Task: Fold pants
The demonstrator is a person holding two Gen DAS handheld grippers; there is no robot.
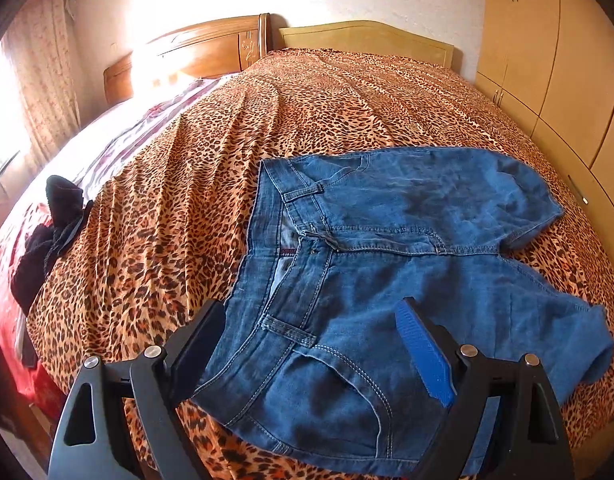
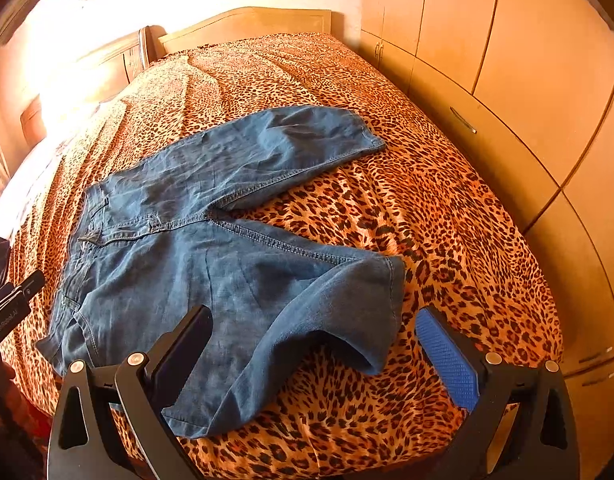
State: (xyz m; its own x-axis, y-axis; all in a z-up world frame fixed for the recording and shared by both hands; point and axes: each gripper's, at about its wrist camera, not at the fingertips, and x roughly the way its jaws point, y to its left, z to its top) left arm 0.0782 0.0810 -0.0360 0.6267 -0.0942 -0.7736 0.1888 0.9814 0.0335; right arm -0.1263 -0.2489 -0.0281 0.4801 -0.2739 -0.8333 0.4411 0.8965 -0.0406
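Note:
Blue denim pants [image 1: 387,280] lie flat on the leopard-print bedspread [image 1: 267,112], front up, waistband to the left and both short legs spread to the right. My left gripper [image 1: 311,312] is open and hovers over the near waistband and front pocket, nothing between its fingers. In the right wrist view the pants [image 2: 211,240] stretch from the waist at left to the leg hems. My right gripper [image 2: 313,320] is open above the near leg, whose hem [image 2: 387,312] curls up between the black finger and the blue pad [image 2: 447,356].
A black garment [image 1: 47,236] lies at the bed's left edge beside red bedding [image 1: 7,280]. Wooden headboards [image 1: 227,44] stand at the far end. Wardrobe doors [image 2: 527,100] run along the bed's right side. The left gripper's body [image 2: 11,300] shows at the right view's left edge.

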